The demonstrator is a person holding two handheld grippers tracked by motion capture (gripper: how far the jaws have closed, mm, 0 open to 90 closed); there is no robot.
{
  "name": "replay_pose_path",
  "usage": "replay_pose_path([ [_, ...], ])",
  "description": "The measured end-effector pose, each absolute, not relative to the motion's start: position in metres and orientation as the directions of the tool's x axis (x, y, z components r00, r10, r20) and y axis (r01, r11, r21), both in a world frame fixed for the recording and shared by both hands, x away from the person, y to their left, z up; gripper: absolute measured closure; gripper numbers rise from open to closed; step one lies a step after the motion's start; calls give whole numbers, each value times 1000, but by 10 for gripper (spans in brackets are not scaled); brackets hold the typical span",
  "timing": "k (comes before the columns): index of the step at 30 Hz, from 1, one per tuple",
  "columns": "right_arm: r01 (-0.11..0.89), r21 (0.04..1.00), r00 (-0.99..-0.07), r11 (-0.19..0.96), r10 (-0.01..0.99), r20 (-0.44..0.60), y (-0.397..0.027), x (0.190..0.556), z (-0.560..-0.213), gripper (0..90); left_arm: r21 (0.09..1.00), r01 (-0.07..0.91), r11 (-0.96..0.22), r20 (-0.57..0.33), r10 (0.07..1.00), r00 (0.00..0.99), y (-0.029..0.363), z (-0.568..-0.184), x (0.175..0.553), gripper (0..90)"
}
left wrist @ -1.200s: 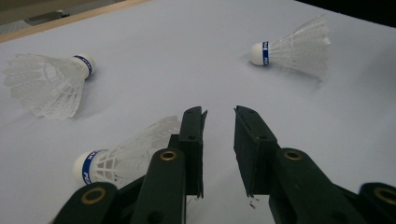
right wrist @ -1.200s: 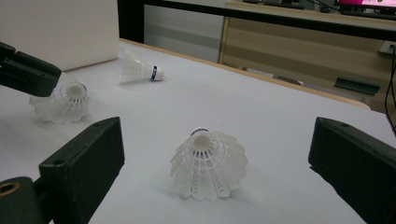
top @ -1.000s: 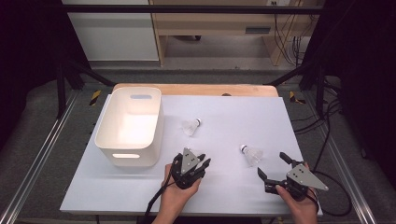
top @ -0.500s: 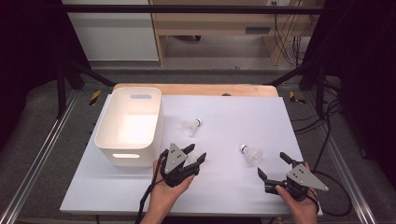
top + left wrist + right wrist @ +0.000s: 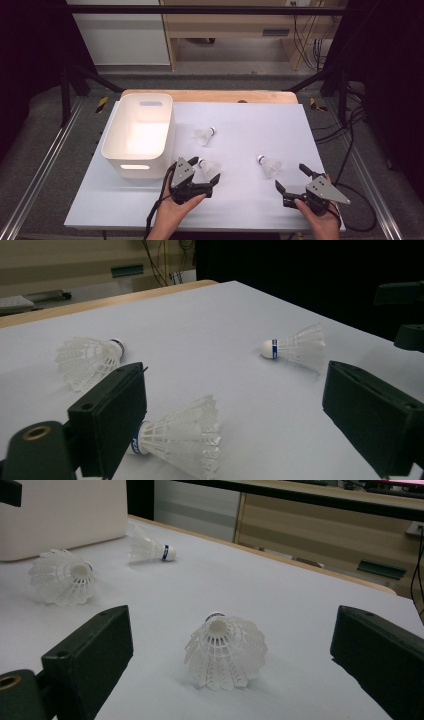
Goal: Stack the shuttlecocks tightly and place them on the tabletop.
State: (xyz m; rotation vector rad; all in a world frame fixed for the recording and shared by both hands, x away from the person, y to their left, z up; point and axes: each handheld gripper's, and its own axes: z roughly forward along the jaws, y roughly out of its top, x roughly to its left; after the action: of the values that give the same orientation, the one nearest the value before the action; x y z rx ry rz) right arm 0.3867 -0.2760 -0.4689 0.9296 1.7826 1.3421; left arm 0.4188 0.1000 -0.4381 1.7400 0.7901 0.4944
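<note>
lying on its side just right of the bin (image 5: pixel 137 135), the near shuttlecock (image 5: pixel 210 167) is framed by the left gripper (image 5: pixel 202 176), whose jaws have just been opening and are released, nothing clenched. the right gripper (image 5: pixel 290 180), well right of the bin, is held wide apart behind another shuttlecock (image 5: pixel 270 165), apart from it.

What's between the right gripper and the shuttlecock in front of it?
Nothing. In the right gripper view, the right gripper stands open, with bare white table up to the shuttlecock, which lies apart from both jaws. The high view agrees.
</note>
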Motion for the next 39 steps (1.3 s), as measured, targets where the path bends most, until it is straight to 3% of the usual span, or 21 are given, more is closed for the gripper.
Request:
replay_pose_path([
  [7, 153, 969, -494, 194, 864, -95, -275, 387, -469, 39, 950, 258, -177, -50, 728, 684, 103, -439, 418, 86],
  [14, 285, 945, -528, 160, 849, 15, -275, 390, -470, 44, 951, 254, -176, -51, 722, 690, 111, -442, 409, 72],
  [22, 314, 930, -485, 192, 874, -17, -270, 392, -470, 68, 952, 249, -178, -42, 729, 683, 134, -448, 390, 59],
  [31, 398, 891, -504, 217, 864, 15, -267, 394, -469, 71, 964, 208, -166, -18, 739, 673, 167, -447, 366, 60],
  [39, 391, 895, -499, 213, 867, 11, -267, 394, -470, 53, 972, 171, -162, 16, 769, 639, 201, -451, 345, 57],
])
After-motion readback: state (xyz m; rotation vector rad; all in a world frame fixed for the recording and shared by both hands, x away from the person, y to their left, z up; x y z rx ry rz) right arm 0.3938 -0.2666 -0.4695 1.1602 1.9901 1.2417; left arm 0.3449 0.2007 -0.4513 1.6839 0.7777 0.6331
